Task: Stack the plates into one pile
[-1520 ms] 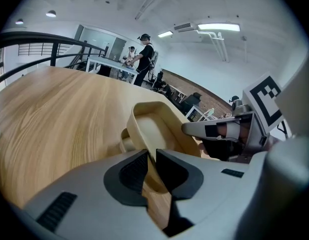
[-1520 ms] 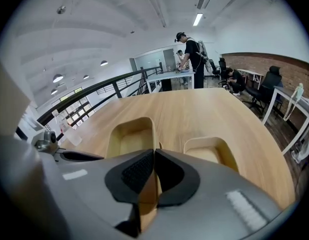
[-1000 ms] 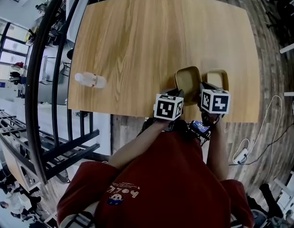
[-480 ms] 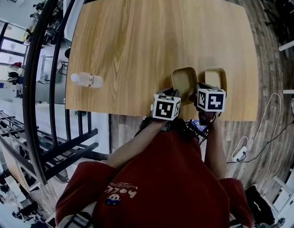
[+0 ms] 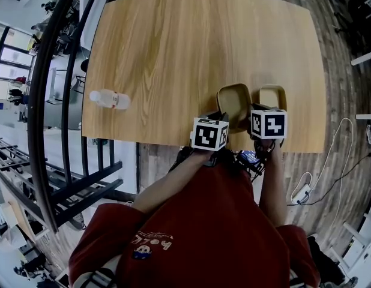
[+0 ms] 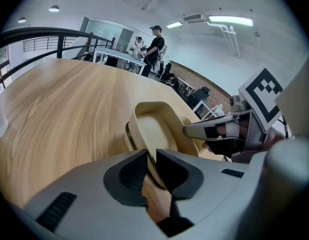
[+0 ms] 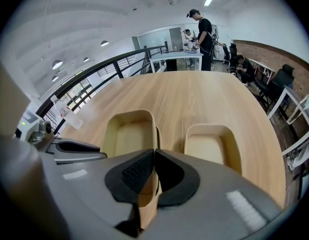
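Left gripper view has the left fingers (image 6: 133,173) pinched shut on the plate (image 6: 155,130) by its near rim, and the right fingers (image 7: 138,173) clamp that plate too, so lift both level and lower it squarely into the second plate (image 7: 210,150) just beside it on the surface (image 7: 194,96).

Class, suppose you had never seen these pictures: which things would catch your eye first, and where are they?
The left gripper and the right gripper both pinch the rim of one tan rectangular plate near the front edge of the pale wooden table. A second tan plate lies just to its right, and a clear plastic bottle lies on its side at the table's left edge.
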Demonstrator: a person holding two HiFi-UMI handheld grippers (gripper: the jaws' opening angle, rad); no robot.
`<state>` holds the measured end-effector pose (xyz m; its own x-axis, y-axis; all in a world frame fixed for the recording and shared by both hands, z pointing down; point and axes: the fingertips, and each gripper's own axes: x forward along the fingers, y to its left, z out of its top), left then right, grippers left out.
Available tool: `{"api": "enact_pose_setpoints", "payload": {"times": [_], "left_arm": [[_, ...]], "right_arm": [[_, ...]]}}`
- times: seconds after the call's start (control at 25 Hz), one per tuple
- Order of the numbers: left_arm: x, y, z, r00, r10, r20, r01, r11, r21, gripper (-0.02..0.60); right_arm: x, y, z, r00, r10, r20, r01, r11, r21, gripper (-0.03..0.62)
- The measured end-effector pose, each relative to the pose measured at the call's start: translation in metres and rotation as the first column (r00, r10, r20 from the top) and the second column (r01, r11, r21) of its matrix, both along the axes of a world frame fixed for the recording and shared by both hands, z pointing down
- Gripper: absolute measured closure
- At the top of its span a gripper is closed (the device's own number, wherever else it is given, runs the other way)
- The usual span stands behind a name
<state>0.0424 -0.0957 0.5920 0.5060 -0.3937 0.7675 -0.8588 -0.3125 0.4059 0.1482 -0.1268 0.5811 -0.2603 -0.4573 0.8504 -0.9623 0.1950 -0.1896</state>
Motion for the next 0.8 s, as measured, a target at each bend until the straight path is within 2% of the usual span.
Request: {"api": "enact_pose_setpoints", "payload": {"times": [0.16,0.6,0.8], "left_arm": [[-0.002,0.003,0.001,0.999,-0.033,-0.029,0.032,0.998,-0.045,0.525],[-0.005,0.015,0.013,0.997,-0.065,-0.035,0.06,0.991,-0.119,0.525],[-0.005,0.017,0.015,0.998,-0.066,-0.016,0.064,0.991,-0.114,0.525]], "right_arm": [[-0.002,0.004,0.0,0.999,-0.036,-0.024,0.035,0.999,-0.038,0.568],[-0.004,0.014,0.015,0.997,-0.058,-0.041,0.054,0.993,-0.103,0.569],[-0.002,0.014,0.021,0.995,-0.071,-0.074,0.063,0.993,-0.105,0.568]]}}
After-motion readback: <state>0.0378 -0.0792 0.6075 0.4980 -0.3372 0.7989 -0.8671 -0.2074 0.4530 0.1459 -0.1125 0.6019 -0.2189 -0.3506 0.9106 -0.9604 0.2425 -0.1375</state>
